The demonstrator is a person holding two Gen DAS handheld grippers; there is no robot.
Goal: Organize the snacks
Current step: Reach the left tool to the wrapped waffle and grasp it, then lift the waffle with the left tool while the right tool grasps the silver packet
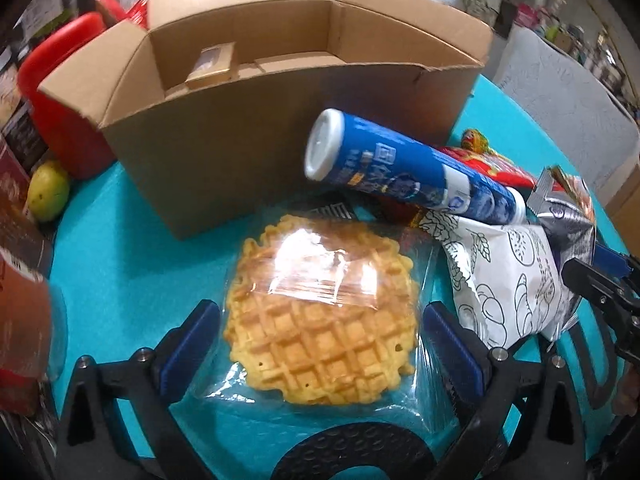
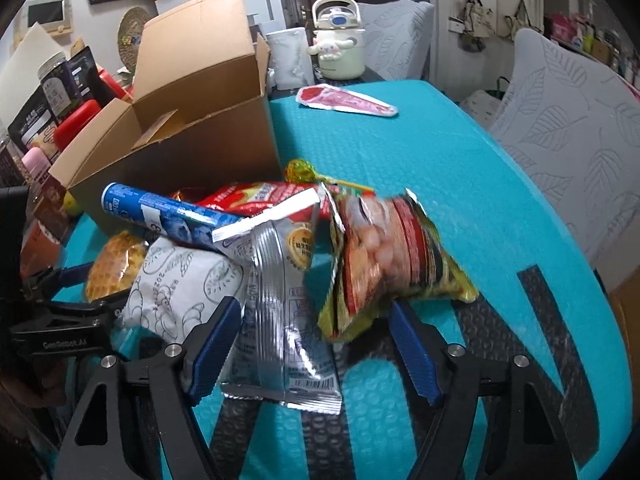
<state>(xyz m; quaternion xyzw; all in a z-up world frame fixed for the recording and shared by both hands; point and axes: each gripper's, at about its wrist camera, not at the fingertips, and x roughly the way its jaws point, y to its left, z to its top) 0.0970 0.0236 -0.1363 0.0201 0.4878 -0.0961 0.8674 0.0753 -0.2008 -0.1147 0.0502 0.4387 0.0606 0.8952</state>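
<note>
Snacks lie heaped on a teal tabletop (image 2: 420, 152) beside an open cardboard box (image 1: 256, 152), and I see them through two cameras, one on each tool I hold.

From my left gripper (image 1: 320, 328), the jaws stand wide apart on either side of a round golden waffle (image 1: 320, 320) sealed in a clear wrapper, lying flat on the tabletop. I cannot tell whether the pads touch the wrapper. This view alone looks down into the box, where a small tan packet (image 1: 212, 64) sits against the left inner wall. A blue tube (image 1: 404, 168) with a white cap leans over the pile just behind the waffle, and a white pouch (image 1: 508, 280) printed with line drawings of bread lies to its right. A yellow-green fruit (image 1: 48, 192) rests near the tabletop's left edge, next to a red container (image 1: 60, 92).

From my right gripper (image 2: 316, 344), the jaws are partly apart, with a silver foil packet (image 2: 280, 320) between them; the left pad touches it, the right does not. A blurred yellow and red bag (image 2: 384, 264) sits over the right finger. Only this view shows a lollipop (image 2: 300, 172) by the box's corner, a flat pink packet (image 2: 348, 102) near the far edge, and a cream kettle (image 2: 340, 40) beyond it.
</note>
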